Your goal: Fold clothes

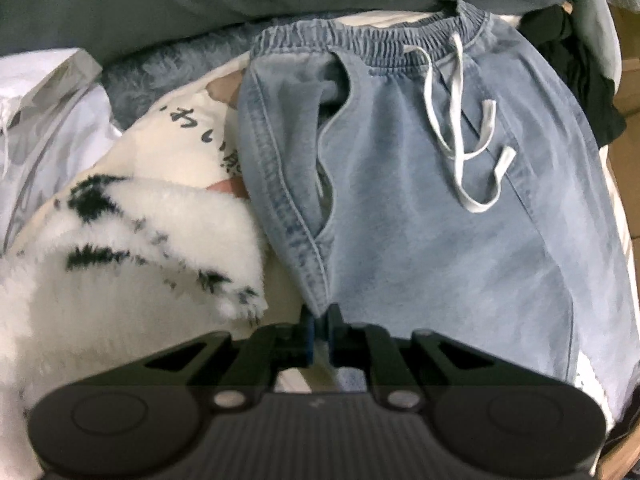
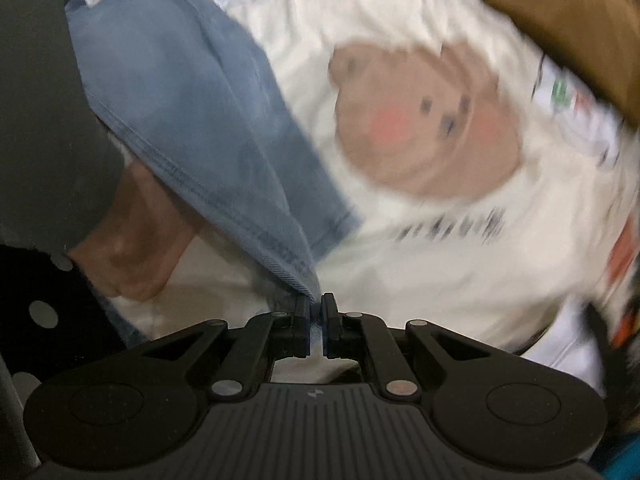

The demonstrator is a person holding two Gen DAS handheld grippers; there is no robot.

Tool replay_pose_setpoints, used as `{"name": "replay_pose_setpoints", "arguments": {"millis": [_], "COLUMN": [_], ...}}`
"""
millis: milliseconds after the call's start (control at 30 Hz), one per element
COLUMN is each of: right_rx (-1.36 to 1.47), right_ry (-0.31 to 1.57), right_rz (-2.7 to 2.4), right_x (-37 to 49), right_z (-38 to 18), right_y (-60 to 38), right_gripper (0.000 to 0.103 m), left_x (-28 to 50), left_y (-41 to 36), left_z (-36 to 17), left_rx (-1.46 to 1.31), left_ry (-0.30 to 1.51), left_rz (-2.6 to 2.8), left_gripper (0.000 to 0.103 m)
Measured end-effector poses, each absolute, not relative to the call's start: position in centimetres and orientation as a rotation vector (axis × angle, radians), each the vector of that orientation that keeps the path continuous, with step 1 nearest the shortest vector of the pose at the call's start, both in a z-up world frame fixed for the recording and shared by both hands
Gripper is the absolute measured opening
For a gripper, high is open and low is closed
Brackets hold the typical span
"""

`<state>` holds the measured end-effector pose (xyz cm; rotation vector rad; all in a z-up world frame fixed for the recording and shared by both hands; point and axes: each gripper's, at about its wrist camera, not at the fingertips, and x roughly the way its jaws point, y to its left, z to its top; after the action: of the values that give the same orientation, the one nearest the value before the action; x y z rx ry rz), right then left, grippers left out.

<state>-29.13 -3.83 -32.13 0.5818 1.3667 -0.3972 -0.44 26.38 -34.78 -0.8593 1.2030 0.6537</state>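
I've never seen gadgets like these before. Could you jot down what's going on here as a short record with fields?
garment: light blue denim pants, elastic waistband, white drawstring
left gripper: shut on the pants' side edge
right gripper: shut on a hemmed edge of the pants
underneath: cream blanket printed with a cartoon face
nearby: white fluffy fabric with black marks
fold: not yet made

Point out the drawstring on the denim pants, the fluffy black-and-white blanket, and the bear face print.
Drawstring (image 1: 460,136): left wrist view, on the white cord below the waistband.
Fluffy black-and-white blanket (image 1: 132,248): left wrist view, on its white pile.
Bear face print (image 2: 424,120): right wrist view, on the tan face between the cheeks.
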Motion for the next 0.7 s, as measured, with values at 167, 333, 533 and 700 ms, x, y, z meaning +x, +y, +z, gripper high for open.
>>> {"name": "replay_pose_setpoints", "arguments": {"millis": [167, 333, 533, 700], "right_rx": [0.659, 0.772, 0.764, 0.758], "right_ry": [1.404, 1.231, 1.127, 1.159], "right_rz": [-0.407, -0.539, -0.612, -0.550], "right_x": [-30.8, -31.3, -29.8, -28.0], "right_z": [-32.5, -31.3, -35.0, -39.0], "right_y": [-3.7, -8.3, -11.3, -10.9], "right_gripper": [0.007, 0.016, 0.044, 0.044], "left_x": [0.0, 0.3, 0.2, 0.1], "left_y": [26.3, 26.0, 26.0, 26.0], "left_z": [-35.0, -35.1, -35.5, -36.3], "left_rx": [-0.832, -0.808, -0.808, -0.812], "left_ry": [1.223, 1.241, 1.246, 1.254], "left_rz": [0.660, 0.670, 0.687, 0.696], "left_gripper": [0.006, 0.007, 0.007, 0.007]}}
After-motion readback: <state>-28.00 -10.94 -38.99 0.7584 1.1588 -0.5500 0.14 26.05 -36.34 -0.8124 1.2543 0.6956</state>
